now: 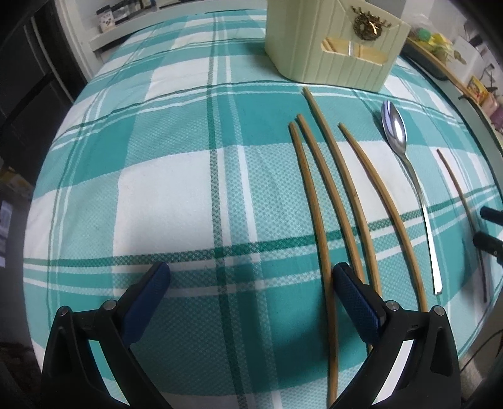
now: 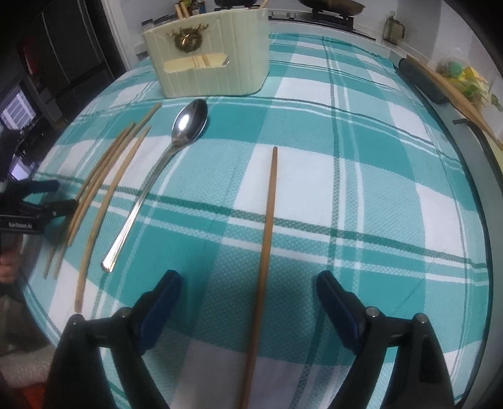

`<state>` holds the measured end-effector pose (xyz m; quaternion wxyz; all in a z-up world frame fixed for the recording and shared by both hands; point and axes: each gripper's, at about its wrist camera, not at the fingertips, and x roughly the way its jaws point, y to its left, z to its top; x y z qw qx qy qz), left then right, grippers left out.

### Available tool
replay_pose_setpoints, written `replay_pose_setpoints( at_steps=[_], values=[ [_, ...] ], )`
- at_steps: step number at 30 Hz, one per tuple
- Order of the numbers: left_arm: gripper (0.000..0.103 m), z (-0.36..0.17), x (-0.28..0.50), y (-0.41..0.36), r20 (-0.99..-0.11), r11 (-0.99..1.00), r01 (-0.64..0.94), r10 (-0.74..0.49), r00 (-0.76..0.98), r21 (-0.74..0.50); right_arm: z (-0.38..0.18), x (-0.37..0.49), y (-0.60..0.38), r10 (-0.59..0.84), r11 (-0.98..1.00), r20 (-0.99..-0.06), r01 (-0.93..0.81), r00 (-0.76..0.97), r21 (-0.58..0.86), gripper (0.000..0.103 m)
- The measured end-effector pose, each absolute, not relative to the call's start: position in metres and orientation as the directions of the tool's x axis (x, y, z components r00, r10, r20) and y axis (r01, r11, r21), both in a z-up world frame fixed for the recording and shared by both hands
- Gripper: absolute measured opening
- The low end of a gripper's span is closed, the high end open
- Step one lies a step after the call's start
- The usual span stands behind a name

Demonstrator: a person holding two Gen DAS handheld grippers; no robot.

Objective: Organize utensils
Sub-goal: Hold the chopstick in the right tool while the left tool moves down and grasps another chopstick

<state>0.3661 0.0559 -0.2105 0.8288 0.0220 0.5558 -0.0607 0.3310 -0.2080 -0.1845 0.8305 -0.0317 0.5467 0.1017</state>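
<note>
Several wooden chopsticks lie side by side on the teal plaid tablecloth, with a steel spoon to their right and one more chopstick farther right. A cream utensil holder stands at the far edge. My left gripper is open and empty, its right finger beside the leftmost chopstick. My right gripper is open, its fingers on either side of the lone chopstick, not touching it. The spoon, the chopstick group and the holder show in the right wrist view.
The table's right edge carries a dark rim and a wooden strip. Shelves with jars stand behind the table on the left. The left gripper shows at the left in the right wrist view.
</note>
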Motion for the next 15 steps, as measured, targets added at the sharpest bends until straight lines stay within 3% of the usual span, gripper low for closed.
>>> replay_pose_setpoints(
  at_steps=[4, 10, 12, 15],
  values=[
    [0.102, -0.211, 0.379, 0.057, -0.92, 0.996, 0.087, -0.065, 0.386, -0.034, -0.186, 0.349, -0.221, 0.149, 0.98, -0.93, -0.176, 0.336, 0.094, 0.062],
    [0.102, -0.213, 0.383, 0.041, -0.905, 0.991, 0.135, -0.055, 0.421, 0.003, -0.191, 0.349, -0.213, 0.163, 0.972, -0.904, -0.22, 0.395, 0.079, 0.061],
    [0.097, -0.21, 0.388, 0.037, -0.907, 0.988, 0.156, -0.068, 0.415, -0.002, -0.192, 0.353, -0.204, 0.122, 0.969, -0.899, -0.245, 0.421, 0.017, 0.054],
    [0.08, -0.204, 0.401, 0.03, -0.913, 0.98, 0.199, -0.087, 0.399, -0.006, -0.192, 0.374, -0.201, 0.111, 0.967, -0.899, -0.253, 0.424, 0.0, 0.04]
  ],
)
